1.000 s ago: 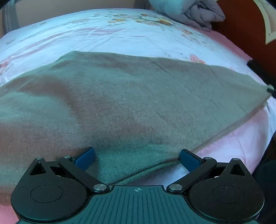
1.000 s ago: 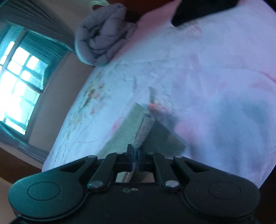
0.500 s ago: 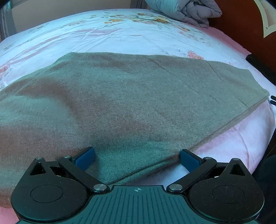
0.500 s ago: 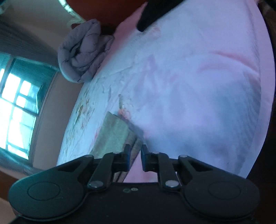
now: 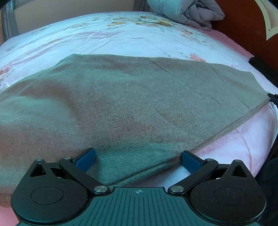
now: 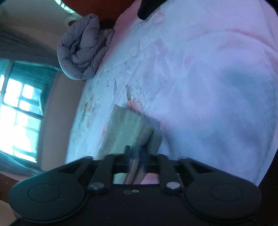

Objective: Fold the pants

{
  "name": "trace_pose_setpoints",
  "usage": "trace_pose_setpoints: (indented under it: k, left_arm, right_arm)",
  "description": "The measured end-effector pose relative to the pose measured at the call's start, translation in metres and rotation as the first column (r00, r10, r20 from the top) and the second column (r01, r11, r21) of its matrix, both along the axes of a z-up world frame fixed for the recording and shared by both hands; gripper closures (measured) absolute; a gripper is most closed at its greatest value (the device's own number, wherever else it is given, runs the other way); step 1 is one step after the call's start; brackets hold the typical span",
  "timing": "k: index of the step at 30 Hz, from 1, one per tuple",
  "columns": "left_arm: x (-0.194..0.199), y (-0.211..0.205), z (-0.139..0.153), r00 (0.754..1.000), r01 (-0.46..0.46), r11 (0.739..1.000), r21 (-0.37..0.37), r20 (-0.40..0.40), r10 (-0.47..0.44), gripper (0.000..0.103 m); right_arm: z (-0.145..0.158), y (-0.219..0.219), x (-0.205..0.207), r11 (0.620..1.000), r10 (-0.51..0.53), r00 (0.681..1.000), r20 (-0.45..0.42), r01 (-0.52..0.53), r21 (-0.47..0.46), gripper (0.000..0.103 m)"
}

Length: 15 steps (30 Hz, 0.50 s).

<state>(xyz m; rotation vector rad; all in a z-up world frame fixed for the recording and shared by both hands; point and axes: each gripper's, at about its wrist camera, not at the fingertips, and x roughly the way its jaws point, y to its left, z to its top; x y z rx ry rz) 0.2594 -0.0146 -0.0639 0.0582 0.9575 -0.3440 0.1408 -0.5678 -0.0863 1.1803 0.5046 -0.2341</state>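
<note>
Grey-green pants (image 5: 130, 97) lie spread flat across the bed (image 5: 104, 34), running from left to right. My left gripper (image 5: 138, 160) hovers open over their near edge, with one blue pad (image 5: 86, 160) above the cloth and the other at the hem. At the pants' far right corner the tip of my right gripper (image 5: 272, 98) shows. In the right wrist view that corner (image 6: 123, 130) is a layered fold. My right gripper (image 6: 135, 154) has closed down on it, and its pads press on the cloth.
A rolled grey quilt (image 5: 187, 12) lies at the head of the bed against the brown headboard (image 5: 243, 26). A dark object (image 5: 260, 64) sits at the bed's right edge. A bright window (image 6: 19, 107) is at the left of the right wrist view.
The right gripper sank and rolled, parted its jaws briefly, then closed on the pants' corner again. The pants' right end dropped flat onto the bed. The left gripper kept still.
</note>
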Motion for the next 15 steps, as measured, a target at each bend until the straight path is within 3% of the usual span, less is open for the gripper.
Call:
trace_pose_setpoints:
  k: [4,8,10,13,15]
  left_arm:
    - [-0.002,0.002,0.0,1.0,-0.005,1.0,-0.008,0.008,0.005,0.0]
    - [-0.001,0.003,0.0,1.0,-0.001,1.0,-0.012,0.009,0.001,0.0]
    - [-0.001,0.012,0.008,1.0,-0.016,0.998,-0.057,0.017,0.017,0.0]
    - [-0.013,0.041,0.025,0.981,-0.149,0.979,-0.141,0.103,0.165,0.0]
    - [-0.019,0.069,0.029,0.953,-0.246,0.957,-0.156,0.141,0.268,0.0]
  right_arm:
    - [0.01,0.004,-0.012,0.999,-0.013,1.0,0.019,0.014,-0.049,0.103]
    - [-0.016,0.004,-0.021,1.0,-0.008,1.0,-0.017,0.008,-0.018,0.103]
    - [-0.011,0.0,-0.029,0.999,-0.032,0.999,-0.002,0.032,-0.015,0.096]
    - [0.021,0.006,-0.044,0.99,-0.063,0.997,0.04,0.067,-0.12,0.095]
    - [0.041,0.024,-0.035,0.982,0.05,0.996,0.074,-0.036,-0.185,0.094]
